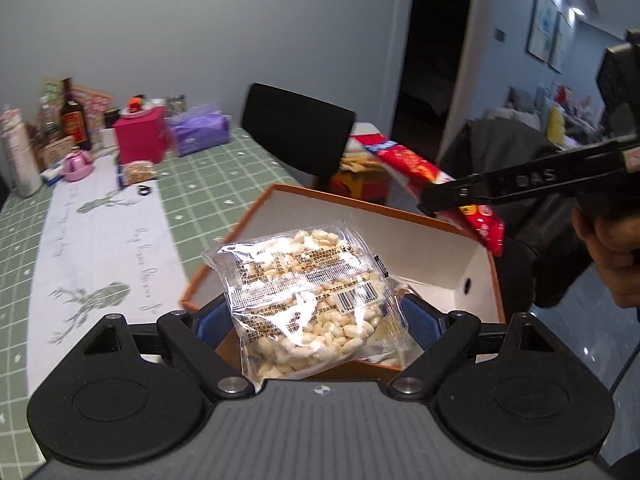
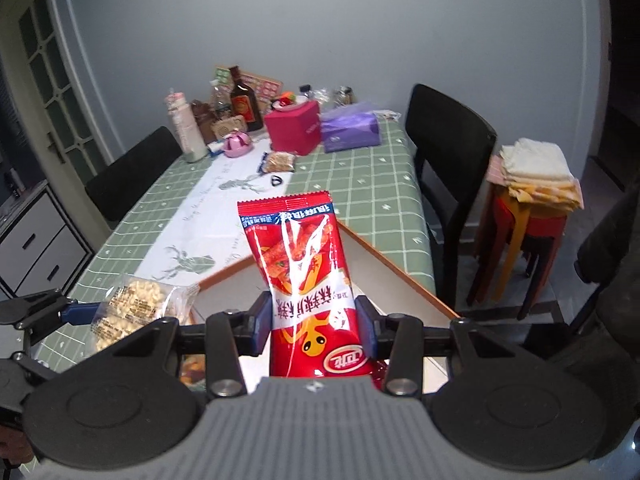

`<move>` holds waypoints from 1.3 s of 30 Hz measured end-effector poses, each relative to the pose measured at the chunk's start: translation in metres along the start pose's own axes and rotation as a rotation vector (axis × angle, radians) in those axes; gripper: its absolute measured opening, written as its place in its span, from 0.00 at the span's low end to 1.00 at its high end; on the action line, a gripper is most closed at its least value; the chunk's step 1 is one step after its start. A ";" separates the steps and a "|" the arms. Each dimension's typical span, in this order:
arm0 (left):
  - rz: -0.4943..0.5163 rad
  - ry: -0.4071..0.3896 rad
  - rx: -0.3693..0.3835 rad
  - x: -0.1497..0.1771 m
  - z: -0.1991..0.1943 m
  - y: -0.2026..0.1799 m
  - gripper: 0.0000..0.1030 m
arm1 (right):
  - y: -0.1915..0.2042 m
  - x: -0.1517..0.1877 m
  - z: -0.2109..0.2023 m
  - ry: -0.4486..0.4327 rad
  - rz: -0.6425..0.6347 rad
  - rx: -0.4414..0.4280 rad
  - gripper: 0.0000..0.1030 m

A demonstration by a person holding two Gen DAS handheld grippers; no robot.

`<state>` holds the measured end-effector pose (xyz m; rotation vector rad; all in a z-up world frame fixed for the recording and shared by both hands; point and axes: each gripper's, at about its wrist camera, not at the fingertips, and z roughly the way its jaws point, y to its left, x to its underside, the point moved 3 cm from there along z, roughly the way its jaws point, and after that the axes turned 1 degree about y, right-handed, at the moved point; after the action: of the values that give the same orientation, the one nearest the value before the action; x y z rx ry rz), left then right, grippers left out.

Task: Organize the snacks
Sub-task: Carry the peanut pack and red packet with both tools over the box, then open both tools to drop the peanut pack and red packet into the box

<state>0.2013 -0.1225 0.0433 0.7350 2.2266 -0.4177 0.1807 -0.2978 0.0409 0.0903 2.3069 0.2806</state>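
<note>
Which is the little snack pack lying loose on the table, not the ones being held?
Look along the green checked tablecloth to its white runner. At the far end, before the pink box, lies a small clear snack pack with brownish pieces; nothing holds it.

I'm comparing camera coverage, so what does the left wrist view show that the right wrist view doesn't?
Only left wrist: a dark doorway, wall pictures, and a hand on the right gripper.
Only right wrist: stacked stools with folded cloths, and drawers.
Both: the box, the clear puffed-snack bag, the red bag, the green table.
</note>
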 end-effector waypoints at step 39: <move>0.151 0.388 0.299 0.023 0.112 -0.073 0.89 | -0.047 0.041 0.098 0.256 -0.058 0.197 0.45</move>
<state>0.2044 -0.2266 -0.0440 1.2220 2.4697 -0.5800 0.2259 -0.3198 -0.0638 0.0899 2.5828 0.0354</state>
